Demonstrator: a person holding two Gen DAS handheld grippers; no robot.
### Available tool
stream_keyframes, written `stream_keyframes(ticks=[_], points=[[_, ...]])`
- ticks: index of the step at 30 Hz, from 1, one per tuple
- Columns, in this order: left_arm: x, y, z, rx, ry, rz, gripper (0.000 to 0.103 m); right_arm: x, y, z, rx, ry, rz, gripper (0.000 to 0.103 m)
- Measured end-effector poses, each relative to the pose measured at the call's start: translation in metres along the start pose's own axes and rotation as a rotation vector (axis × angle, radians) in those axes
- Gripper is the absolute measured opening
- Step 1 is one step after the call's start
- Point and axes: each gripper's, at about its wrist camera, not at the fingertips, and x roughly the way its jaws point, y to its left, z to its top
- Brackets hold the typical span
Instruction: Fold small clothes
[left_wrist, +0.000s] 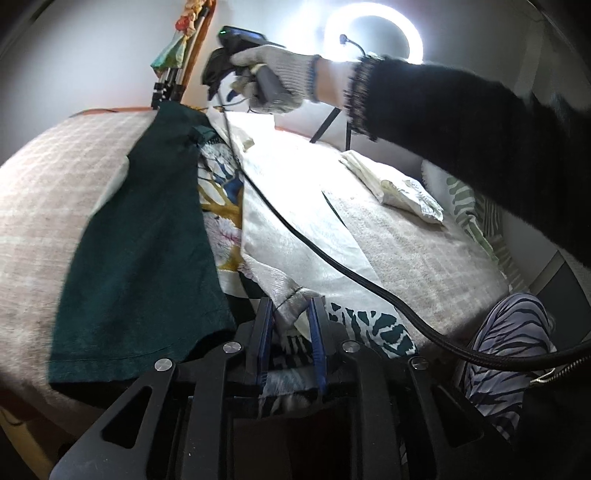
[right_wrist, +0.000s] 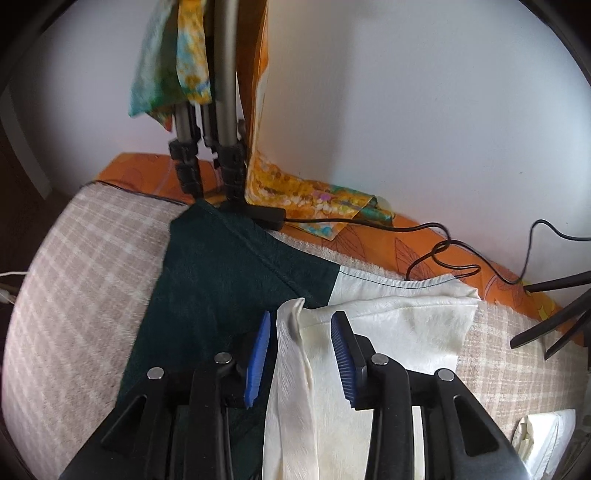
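Both grippers parted: left gripper (left_wrist: 291, 314) straddles a corner of the cream satin garment (left_wrist: 295, 221); right gripper (right_wrist: 301, 332) straddles its raised fold (right_wrist: 295, 314), pads clear, beside dark green cloth (right_wrist: 221, 288).

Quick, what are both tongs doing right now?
Left tongs: open, white cloth lying loose between them.
Right tongs: open, the white cloth's fold between them, not pinched.
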Motion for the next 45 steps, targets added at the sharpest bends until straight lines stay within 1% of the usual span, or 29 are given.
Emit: stream_keyframes(ticks=[2, 6, 7, 9, 13, 14, 17, 20, 22, 25, 28, 29, 31, 32, 33, 36, 37, 39, 40, 42, 44, 45], points=[[-0.008, 0.0, -0.001, 0.018, -0.01, 0.012, 0.018, -0.024, -0.01, -0.007, 0.004, -0.035, 0.01, 0.035], [-0.028, 0.003, -0.001, 0.054, -0.05, 0.059, 0.018, -0.07, -0.038, -0.033, 0.029, -0.081, 0.09, 0.036], [-0.03, 0.005, -0.001, 0.063, -0.055, 0.072, 0.019, -0.081, -0.043, -0.042, 0.027, -0.083, 0.107, 0.036], [-0.035, 0.006, -0.003, 0.082, -0.064, 0.102, 0.029, -0.094, -0.049, -0.057, 0.018, -0.081, 0.128, 0.036], [-0.036, 0.007, -0.008, 0.135, -0.067, 0.162, 0.03, -0.105, -0.049, -0.077, -0.005, -0.062, 0.178, 0.036], [-0.035, 0.005, -0.009, 0.161, -0.064, 0.174, 0.03, -0.104, -0.049, -0.08, -0.001, -0.055, 0.196, 0.036], [-0.022, 0.0, -0.012, 0.249, -0.005, 0.192, 0.037, -0.094, -0.04, -0.085, 0.013, -0.021, 0.265, 0.036], [-0.018, -0.005, -0.017, 0.307, 0.0, 0.209, 0.038, -0.078, -0.024, -0.09, 0.001, 0.021, 0.297, 0.038], [-0.014, -0.007, -0.02, 0.348, 0.004, 0.244, 0.038, -0.062, -0.015, -0.092, 0.005, 0.053, 0.305, 0.041], [-0.008, -0.003, -0.02, 0.355, 0.013, 0.278, 0.038, -0.035, -0.005, -0.096, 0.029, 0.11, 0.308, 0.042], [-0.004, 0.002, -0.02, 0.349, 0.02, 0.287, 0.038, -0.017, 0.002, -0.099, 0.033, 0.152, 0.278, 0.042], [-0.004, 0.003, -0.02, 0.348, 0.018, 0.283, 0.037, -0.013, 0.003, -0.1, 0.037, 0.16, 0.277, 0.042], [-0.004, 0.004, -0.02, 0.353, 0.007, 0.284, 0.027, -0.006, 0.002, -0.101, 0.053, 0.167, 0.286, 0.041], [-0.004, 0.003, -0.02, 0.362, 0.004, 0.284, 0.019, -0.005, 0.003, -0.101, 0.058, 0.164, 0.281, 0.041], [-0.003, 0.002, -0.02, 0.372, 0.002, 0.282, 0.015, -0.003, 0.003, -0.101, 0.063, 0.162, 0.276, 0.041], [-0.002, 0.001, -0.02, 0.378, -0.002, 0.275, 0.008, -0.002, 0.002, -0.101, 0.076, 0.156, 0.272, 0.042], [-0.002, 0.002, -0.019, 0.372, -0.003, 0.271, 0.007, -0.002, 0.003, -0.102, 0.073, 0.151, 0.27, 0.04], [-0.004, 0.005, -0.018, 0.358, -0.012, 0.258, 0.003, -0.001, 0.006, -0.102, 0.066, 0.144, 0.257, 0.025], [-0.006, 0.006, -0.017, 0.353, -0.019, 0.254, 0.003, 0.0, 0.008, -0.101, 0.059, 0.138, 0.246, 0.02], [-0.009, 0.006, -0.016, 0.356, -0.028, 0.25, 0.002, -0.002, 0.01, -0.102, 0.055, 0.126, 0.238, 0.004], [-0.011, 0.004, -0.015, 0.36, -0.036, 0.244, 0.002, -0.004, 0.011, -0.101, 0.051, 0.115, 0.23, 0.0], [-0.013, 0.003, -0.015, 0.361, -0.04, 0.241, 0.002, -0.007, 0.011, -0.101, 0.045, 0.107, 0.225, 0.0]])
